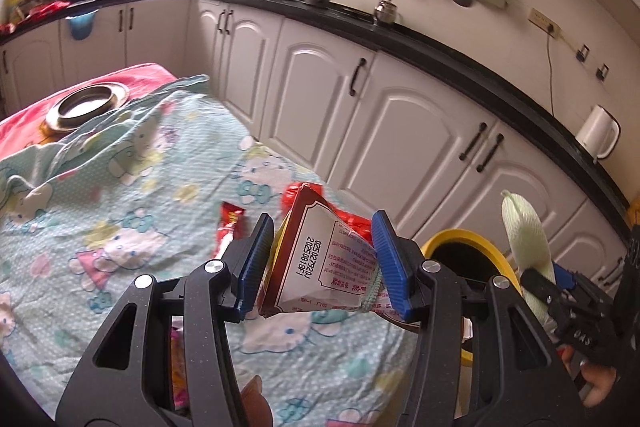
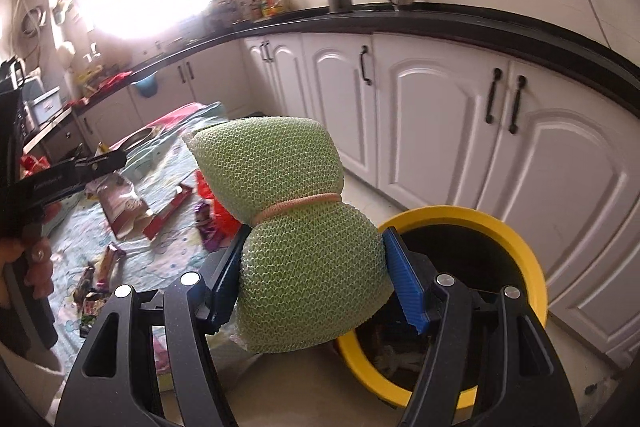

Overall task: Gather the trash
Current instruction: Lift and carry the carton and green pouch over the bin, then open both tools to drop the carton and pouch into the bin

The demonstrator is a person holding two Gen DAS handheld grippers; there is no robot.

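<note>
Landmark: we use the round yellow plastic bin (image 2: 516, 247) on the floor.
Left hand-held gripper (image 1: 324, 263): we squeeze a red and white paper packet (image 1: 320, 263), up beside the bin, not over it yet.
Right hand-held gripper (image 2: 316, 279): we squeeze a green foam net sleeve with a pink band (image 2: 296, 227), just beside the bin's rim.
Done: some trash seems to lie in the bin.
Left: drop both, then fetch the shiny wrappers (image 2: 104, 275) on the cartoon-cloth bench (image 1: 132, 195), farther from the bin.
</note>
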